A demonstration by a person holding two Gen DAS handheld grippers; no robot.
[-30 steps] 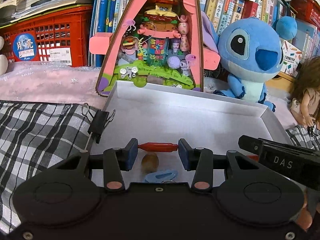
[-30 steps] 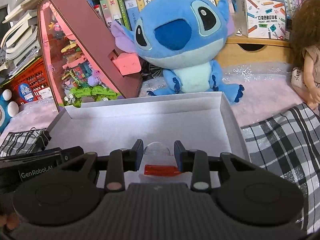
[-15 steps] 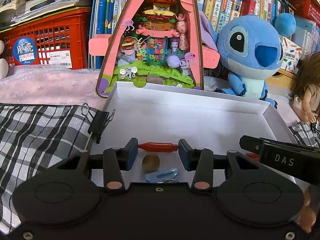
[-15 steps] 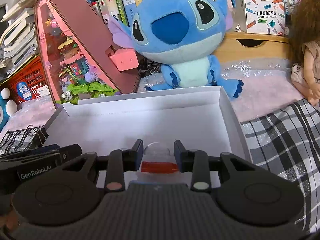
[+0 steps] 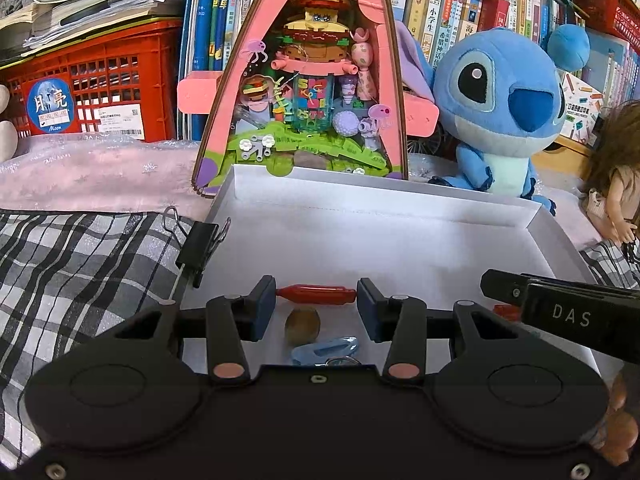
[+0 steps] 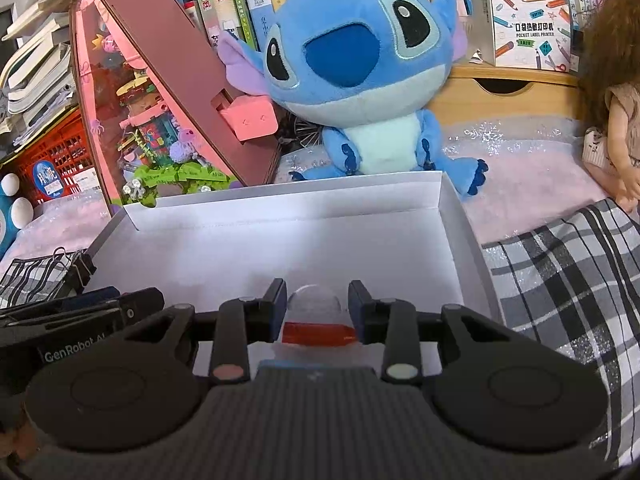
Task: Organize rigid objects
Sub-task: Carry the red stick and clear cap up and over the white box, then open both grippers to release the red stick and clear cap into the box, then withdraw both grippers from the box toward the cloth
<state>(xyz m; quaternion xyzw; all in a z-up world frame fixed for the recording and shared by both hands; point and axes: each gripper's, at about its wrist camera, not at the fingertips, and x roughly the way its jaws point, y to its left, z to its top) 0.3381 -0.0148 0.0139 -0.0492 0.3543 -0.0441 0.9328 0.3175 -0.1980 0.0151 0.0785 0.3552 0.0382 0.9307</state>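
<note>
Tongs first: our left tongs (image 5: 316, 300) pinch a slim red piece (image 5: 317, 294) end to end between the blue pads, holding it level above the floor of the white box (image 5: 384, 216). Our right tongs (image 6: 317, 309) close on a clear dome with a red base (image 6: 317, 322), one pad against each side, also over the box. Below the left tongs, on the box floor, we see a round brownish piece (image 5: 302, 325) and, just nearer the camera, a pale blue piece (image 5: 325, 351); what either one is we cannot tell. A black binder clip (image 5: 199, 243) grips the box's left wall, beside the checked cloth (image 5: 80, 264). Behind the box stand a pink triangular brick-built display (image 5: 316, 76) and a blue plush toy (image 6: 360, 76); a doll (image 6: 612, 92) sits at the right, with a red crate (image 5: 96, 80) and shelved books (image 5: 208, 40) at the back.
</note>
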